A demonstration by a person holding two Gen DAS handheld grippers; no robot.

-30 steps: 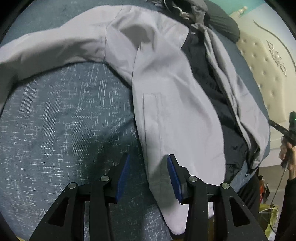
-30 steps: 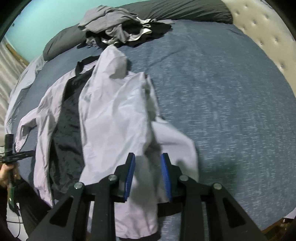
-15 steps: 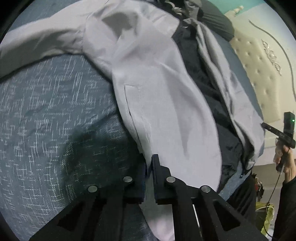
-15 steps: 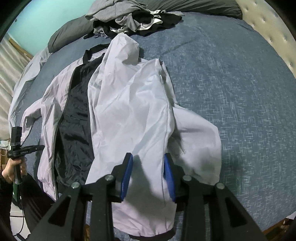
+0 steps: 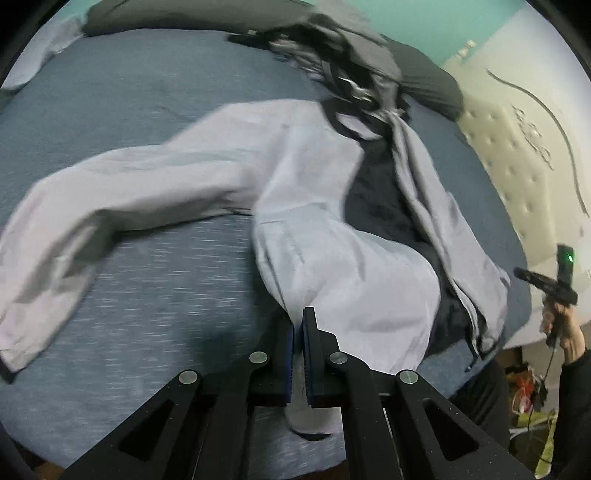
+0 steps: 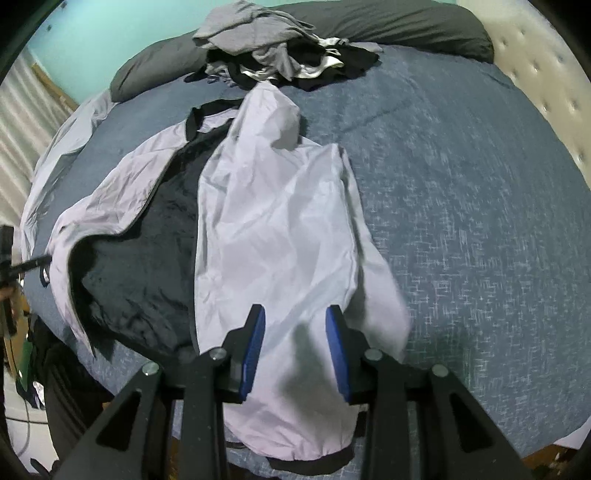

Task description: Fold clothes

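A pale lilac jacket (image 5: 314, 192) with a black lining (image 5: 376, 199) lies open on the blue bed. My left gripper (image 5: 298, 325) is shut on the hem of its left front panel and lifts that edge off the cover. One sleeve (image 5: 110, 184) stretches away to the left. In the right wrist view the same jacket (image 6: 273, 229) spreads below my right gripper (image 6: 295, 321). Its blue pads (image 6: 255, 343) stand apart above the right panel, and no cloth sits between them. The black lining (image 6: 147, 266) shows on the left.
A heap of grey and black clothes (image 6: 273, 51) lies at the far end by a dark pillow (image 6: 399, 26). A padded cream headboard (image 6: 535, 74) runs along the right. The blue bed cover (image 6: 480, 221) lies bare to the right of the jacket. A person's hand (image 5: 565, 325) holds the other gripper.
My left gripper closed on the jacket's hem and rose, pulling the panel up. The right gripper drifted a little and its jaws stand slightly wider than before.
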